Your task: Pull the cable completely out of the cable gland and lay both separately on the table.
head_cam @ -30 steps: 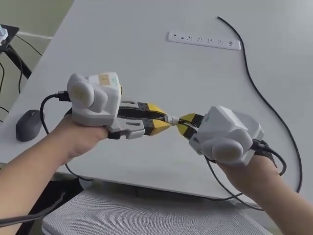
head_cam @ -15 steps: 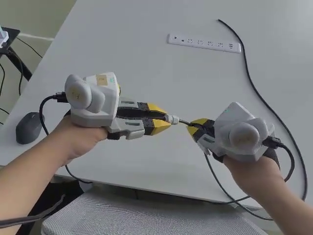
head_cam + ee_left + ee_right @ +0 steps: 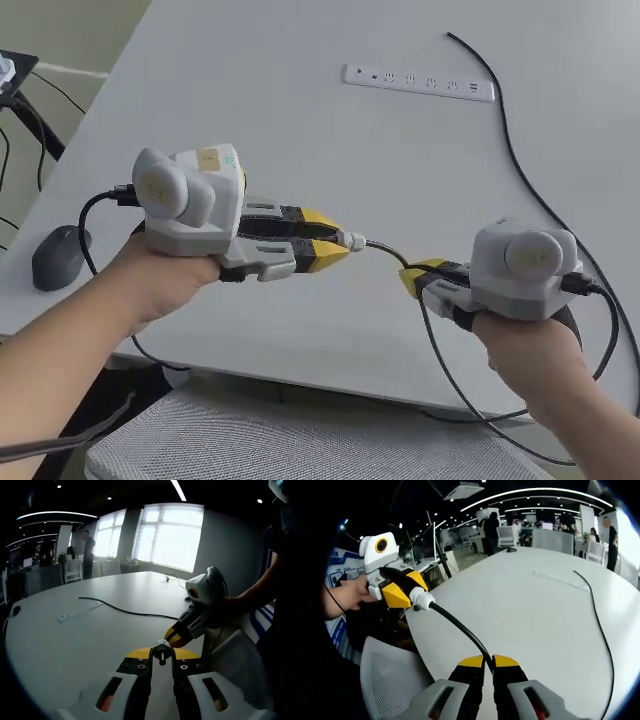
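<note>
My left gripper (image 3: pixel 335 243) is shut on the small white cable gland (image 3: pixel 351 241), held above the table's near edge. In the left gripper view the gland (image 3: pixel 160 651) sticks up between the yellow tips. A short black cable (image 3: pixel 385 251) runs from the gland to my right gripper (image 3: pixel 412 279), which is shut on it. The right gripper view shows the cable (image 3: pixel 462 630) stretched between the gland (image 3: pixel 422 599) and my own yellow fingertips (image 3: pixel 472 661). The cable's end is still inside the gland. The two grippers are a hand's width apart.
The white table (image 3: pixel 300 140) carries a white power strip (image 3: pixel 418 83) at the back and a long black cord (image 3: pixel 535 200) along its right side. A grey mouse (image 3: pixel 58 255) lies at the left edge. A mesh chair (image 3: pixel 260 440) stands below the near edge.
My right gripper has drawn away to the right and slightly down, and more black cable now shows between it and the gland. The left gripper has stayed almost still.
</note>
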